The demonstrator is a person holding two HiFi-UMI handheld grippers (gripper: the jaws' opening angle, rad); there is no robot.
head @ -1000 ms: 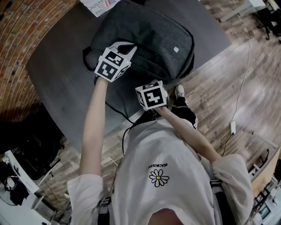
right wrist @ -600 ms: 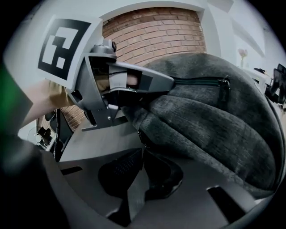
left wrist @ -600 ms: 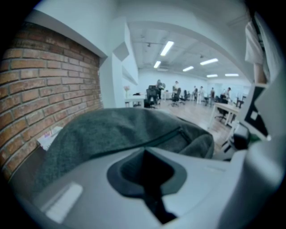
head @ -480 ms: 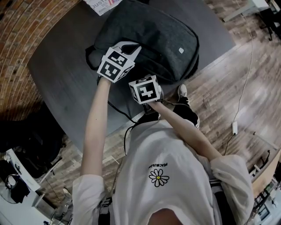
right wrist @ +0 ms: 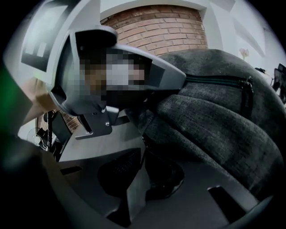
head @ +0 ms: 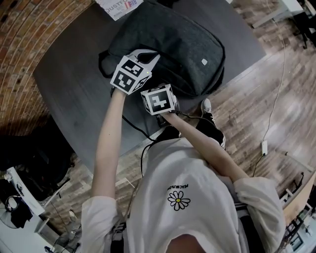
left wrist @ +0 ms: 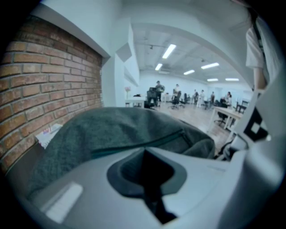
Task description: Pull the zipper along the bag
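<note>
A dark grey backpack (head: 173, 44) lies on the dark table (head: 69, 84). My left gripper (head: 150, 58) rests on the bag's near left side, its white jaws closed together and pinching the fabric (right wrist: 149, 114). Ahead of it the bag (left wrist: 111, 129) rises with a zipper line (left wrist: 147, 142) across it. My right gripper (head: 158, 94) sits close beside the left one at the bag's near edge, its tips hidden under its cube. Its jaws (right wrist: 145, 170) are opening, and a small dark shiny piece, apparently the zipper pull (right wrist: 165, 179), lies loose in the gap.
A printed paper (head: 118, 6) lies at the table's far edge by the brick wall (head: 24, 24). A black cord (head: 133, 126) hangs over the table's front edge. A cable (head: 274, 74) runs across the wooden floor. The person's shoe (head: 206, 105) stands by the table.
The right gripper has travelled left along the bag's near edge, ending right beside the left gripper. The left gripper has kept its place on the bag.
</note>
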